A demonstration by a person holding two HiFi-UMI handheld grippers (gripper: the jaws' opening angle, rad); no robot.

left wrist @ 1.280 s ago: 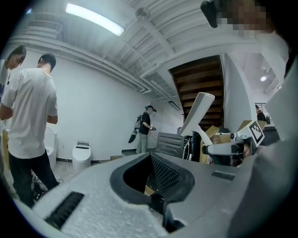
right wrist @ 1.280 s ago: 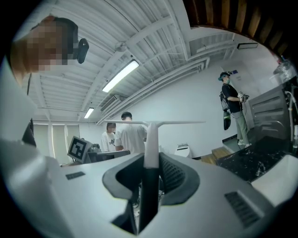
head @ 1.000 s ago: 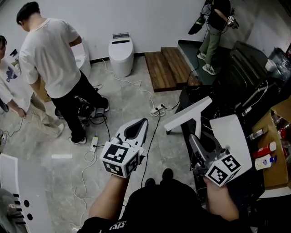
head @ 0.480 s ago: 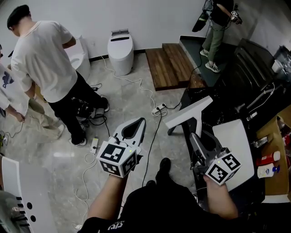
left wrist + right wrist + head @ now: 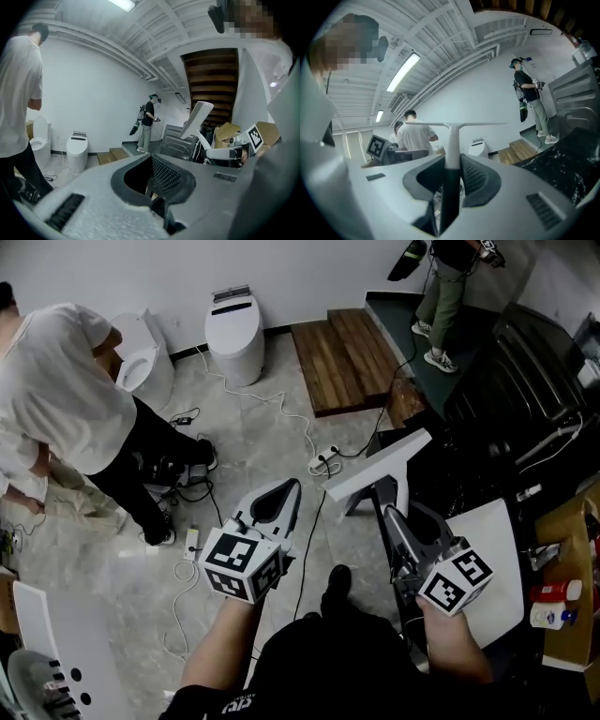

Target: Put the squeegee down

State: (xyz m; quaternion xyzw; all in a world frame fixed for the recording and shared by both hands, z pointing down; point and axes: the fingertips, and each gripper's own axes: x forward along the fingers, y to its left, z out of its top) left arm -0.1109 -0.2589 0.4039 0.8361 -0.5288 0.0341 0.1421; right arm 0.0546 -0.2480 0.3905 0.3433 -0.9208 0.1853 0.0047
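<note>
The squeegee (image 5: 380, 467) is white and T-shaped, with a long flat blade held out over the edge of a black counter (image 5: 487, 418). My right gripper (image 5: 392, 514) is shut on its handle, and the blade stands crosswise ahead of the jaws in the right gripper view, where the squeegee (image 5: 451, 140) rises from my right gripper (image 5: 451, 164). My left gripper (image 5: 296, 487) hangs over the floor to the left, shut with nothing in it. The left gripper view shows the left gripper (image 5: 151, 157) and, off to the right, the squeegee (image 5: 198, 118).
A white board (image 5: 492, 559) lies on the counter beside my right hand, with a cardboard box (image 5: 562, 549) of bottles further right. Cables and a power strip (image 5: 321, 465) trail over the floor. A toilet (image 5: 231, 334), a wooden step (image 5: 342, 357) and a person in white (image 5: 56, 399) stand beyond.
Both grippers have moved forward and a little down, the squeegee going along in the right one. The person in white now sits further left in the head view.
</note>
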